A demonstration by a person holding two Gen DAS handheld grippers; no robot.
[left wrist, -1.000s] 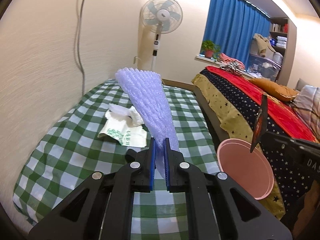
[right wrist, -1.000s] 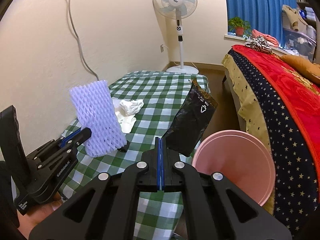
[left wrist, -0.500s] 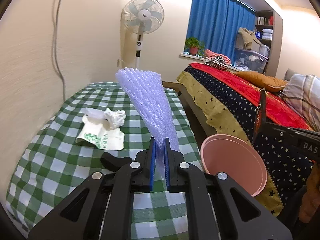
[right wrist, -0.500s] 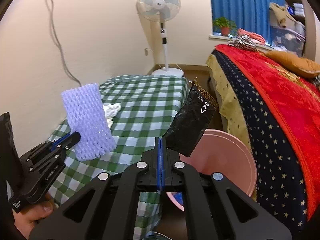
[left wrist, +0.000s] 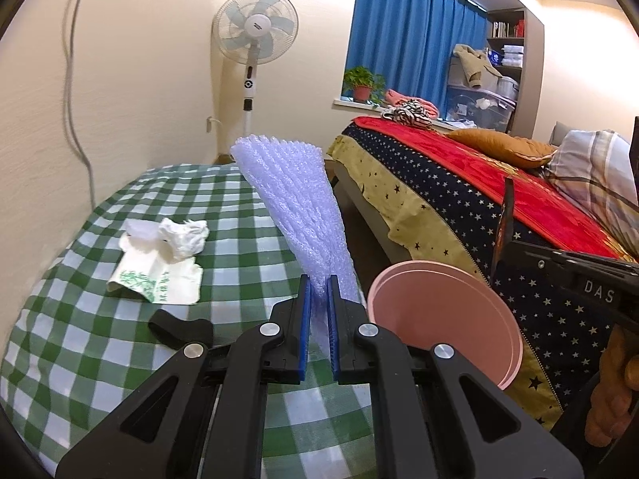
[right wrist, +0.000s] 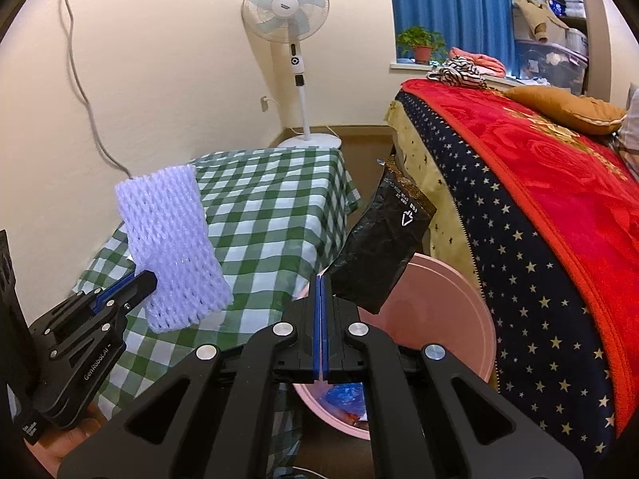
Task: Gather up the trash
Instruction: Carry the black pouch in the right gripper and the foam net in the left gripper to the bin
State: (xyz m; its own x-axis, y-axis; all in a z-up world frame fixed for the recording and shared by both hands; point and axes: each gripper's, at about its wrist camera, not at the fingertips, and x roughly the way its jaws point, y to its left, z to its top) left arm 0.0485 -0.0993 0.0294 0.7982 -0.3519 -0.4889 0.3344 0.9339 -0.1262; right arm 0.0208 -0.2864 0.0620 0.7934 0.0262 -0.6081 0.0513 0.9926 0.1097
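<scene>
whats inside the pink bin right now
In the right wrist view the pink bin holds something blue and a bit of red at the bottom. The right gripper and its black bag cover the rest.

Home bedroom, likely: bed [right wrist: 551,183], curtains [left wrist: 411,48], standing fan [right wrist: 289,12].

A pale lilac foam mesh sleeve [left wrist: 295,207] with a diamond net pattern sits at centre frame. A crinkled black foil snack bag [right wrist: 383,247] shows white print. A round pink plastic bin [left wrist: 443,311] is lower right. The green-and-white checked tablecloth [left wrist: 100,319] fills the lower left, bearing white crumpled tissue [left wrist: 183,235].
</scene>
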